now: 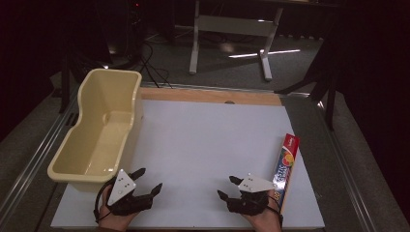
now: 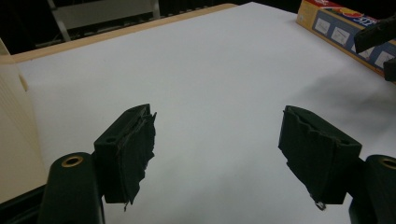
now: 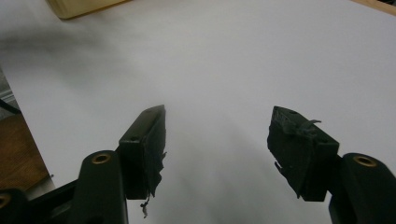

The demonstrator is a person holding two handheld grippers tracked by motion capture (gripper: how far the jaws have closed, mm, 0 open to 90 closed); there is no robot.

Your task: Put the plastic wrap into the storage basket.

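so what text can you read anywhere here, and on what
"STIC": white capitals on the blue part of the long box, seemingly the end of a longer word.
Small white word on the box's red far end: too blurred to read.
Small panels on the box's side: too small to read.
Tub, table: no text.

Left black two-jaw gripper (image 1: 149, 180): held low at near left, jaws spread wide, nothing between, pointing forward-right | Right black two-jaw gripper (image 1: 228, 186): held low at near right, jaws spread wide, nothing between, pointing forward-left | Both hands enter from the bottom edge.
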